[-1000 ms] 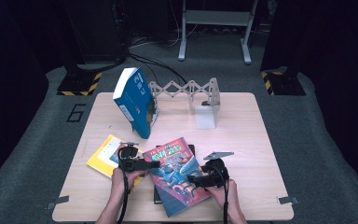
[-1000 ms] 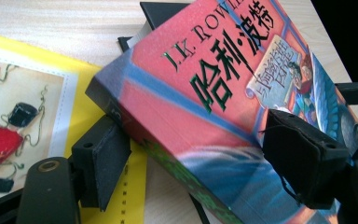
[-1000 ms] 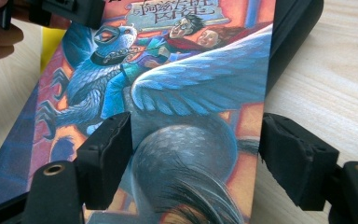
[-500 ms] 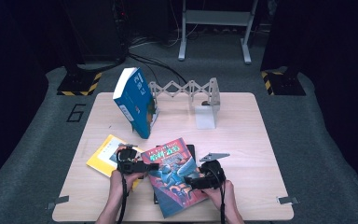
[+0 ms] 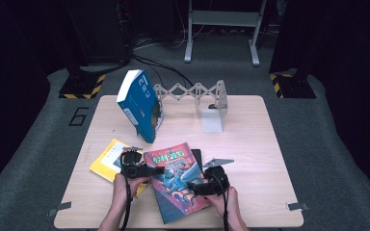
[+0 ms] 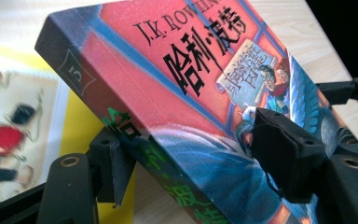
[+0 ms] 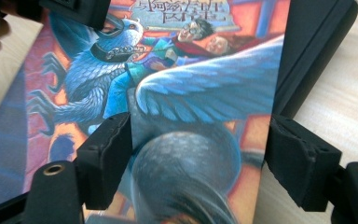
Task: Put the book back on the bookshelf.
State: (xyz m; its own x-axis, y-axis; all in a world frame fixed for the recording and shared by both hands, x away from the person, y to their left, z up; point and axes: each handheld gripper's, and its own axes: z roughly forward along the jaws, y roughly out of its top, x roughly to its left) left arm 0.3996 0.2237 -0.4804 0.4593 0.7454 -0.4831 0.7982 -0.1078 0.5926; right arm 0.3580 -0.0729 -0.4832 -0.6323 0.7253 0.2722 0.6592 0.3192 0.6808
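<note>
Where the red book (image 5: 178,185) lies, yellow book (image 5: 107,160) adjoins.

Both forearms come in from six o'clock. The left gripper (image 5: 147,170) points toward three o'clock, its jaws just closing from either side of a book's spine edge. The right gripper (image 5: 196,187) points toward nine o'clock, jaws parted.

Bright tabletop, dark surroundings, blurred close-ups

black book (image 5: 197,156) mostly under red book (image 5: 176,180)
</note>
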